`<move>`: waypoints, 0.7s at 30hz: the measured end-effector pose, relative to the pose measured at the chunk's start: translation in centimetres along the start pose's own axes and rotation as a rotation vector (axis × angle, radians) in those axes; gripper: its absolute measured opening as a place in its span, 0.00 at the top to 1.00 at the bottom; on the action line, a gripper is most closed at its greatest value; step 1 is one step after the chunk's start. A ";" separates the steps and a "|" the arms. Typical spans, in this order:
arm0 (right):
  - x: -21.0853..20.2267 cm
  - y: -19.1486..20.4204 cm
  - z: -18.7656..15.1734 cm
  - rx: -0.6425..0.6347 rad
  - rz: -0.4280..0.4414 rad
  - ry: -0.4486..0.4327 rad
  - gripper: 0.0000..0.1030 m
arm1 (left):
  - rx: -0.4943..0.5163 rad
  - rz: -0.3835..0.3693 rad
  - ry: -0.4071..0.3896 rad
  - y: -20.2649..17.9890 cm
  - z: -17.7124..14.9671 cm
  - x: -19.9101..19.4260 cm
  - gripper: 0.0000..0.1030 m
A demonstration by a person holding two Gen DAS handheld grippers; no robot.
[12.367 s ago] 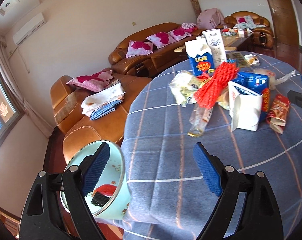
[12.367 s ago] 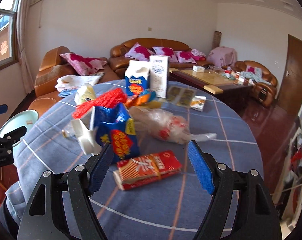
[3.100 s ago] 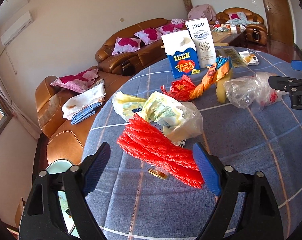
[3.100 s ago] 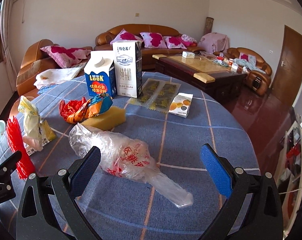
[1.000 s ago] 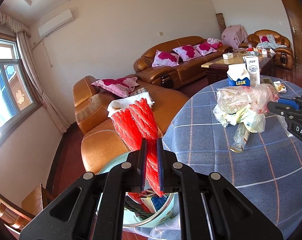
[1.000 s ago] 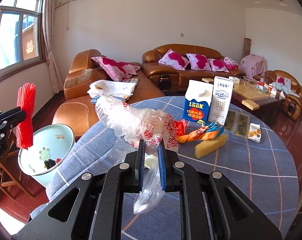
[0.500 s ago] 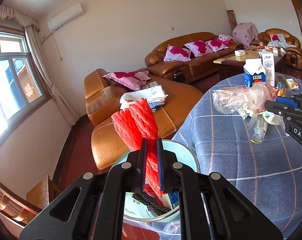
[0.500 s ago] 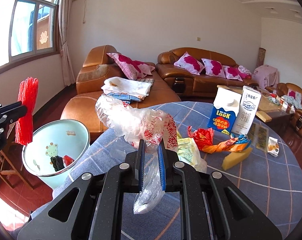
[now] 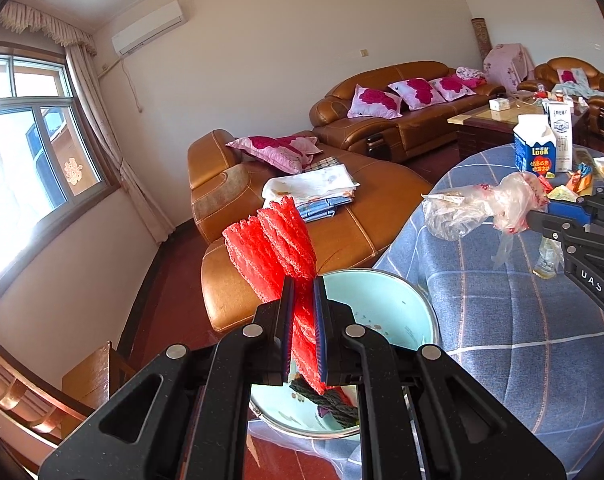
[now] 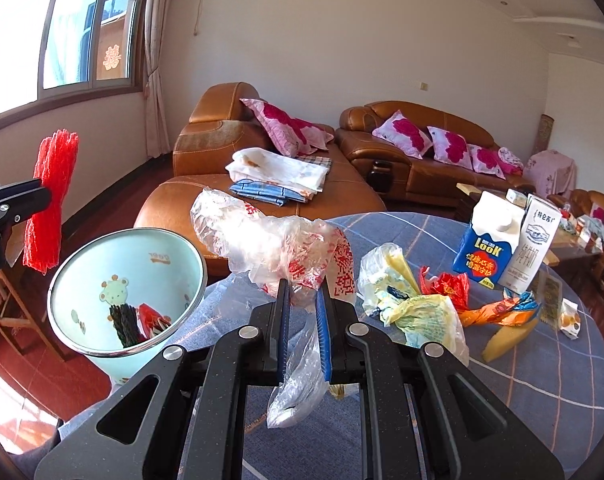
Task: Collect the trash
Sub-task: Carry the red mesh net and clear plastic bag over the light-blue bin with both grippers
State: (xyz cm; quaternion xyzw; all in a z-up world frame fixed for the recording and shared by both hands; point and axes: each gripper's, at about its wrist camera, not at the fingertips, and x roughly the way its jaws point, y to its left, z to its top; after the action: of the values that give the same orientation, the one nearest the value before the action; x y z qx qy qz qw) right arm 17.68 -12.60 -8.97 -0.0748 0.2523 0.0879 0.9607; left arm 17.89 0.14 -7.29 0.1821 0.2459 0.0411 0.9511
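My left gripper [image 9: 303,286] is shut on a red foam net [image 9: 272,242], which hangs over the near rim of a pale blue trash bin [image 9: 386,304] beside the table. In the right wrist view the red net [image 10: 52,200] hangs left of the bin [image 10: 98,280], which holds a dark rope and red scraps. My right gripper [image 10: 302,286] is shut on a clear plastic bag with red print [image 10: 270,244], held above the table's left edge, right of the bin. From the left wrist camera the bag [image 9: 482,208] shows at the right.
On the round table with a blue checked cloth [image 10: 542,380] lie a yellow-printed bag [image 10: 418,312], red and orange wrappers [image 10: 498,312], a yellow sponge [image 10: 506,338] and two cartons [image 10: 502,244]. A brown leather sofa [image 10: 230,196] with folded cloths stands behind the bin. A wooden chair [image 9: 94,376] stands at the left.
Both grippers have carried their loads leftward toward the bin. The bin now appears larger and closer under the red net. Both grips are unchanged.
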 end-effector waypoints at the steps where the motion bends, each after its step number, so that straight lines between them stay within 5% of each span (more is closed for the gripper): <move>1: 0.1 0.2 0.0 -0.006 0.004 -0.001 0.87 | 0.000 0.004 0.002 0.0 0.0 0.1 0.91; 21: 2.5 4.2 2.1 -0.103 0.108 -0.039 0.87 | -0.014 0.079 0.057 2.4 -0.7 1.9 0.91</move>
State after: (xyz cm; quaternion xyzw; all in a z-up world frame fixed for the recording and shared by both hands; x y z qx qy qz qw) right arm 19.92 -7.78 -8.82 -0.1085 0.2323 0.1541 0.9542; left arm 19.26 2.90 -7.87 0.1840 0.2650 0.0857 0.9426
